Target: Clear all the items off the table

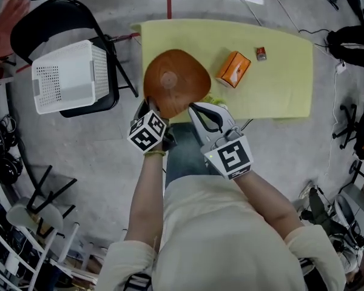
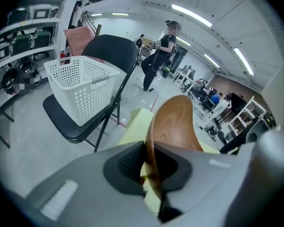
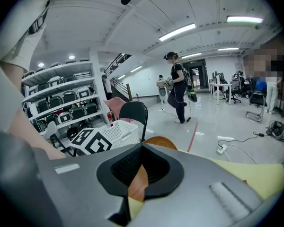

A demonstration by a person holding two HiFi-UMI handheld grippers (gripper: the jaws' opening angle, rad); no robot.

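The wooden plate (image 1: 176,80) is pinched tight in my left claw (image 1: 153,107) and right claw (image 1: 198,109); next I think I must swing it to the white basket (image 1: 70,76) left of them.

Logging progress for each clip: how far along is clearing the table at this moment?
Done: apparently nothing, since the white basket on the chair seems to hold no items. In hand: the wooden plate, clamped at its near rim by the left gripper and the right gripper. Left: the orange box and a small red item lie on the yellow table.
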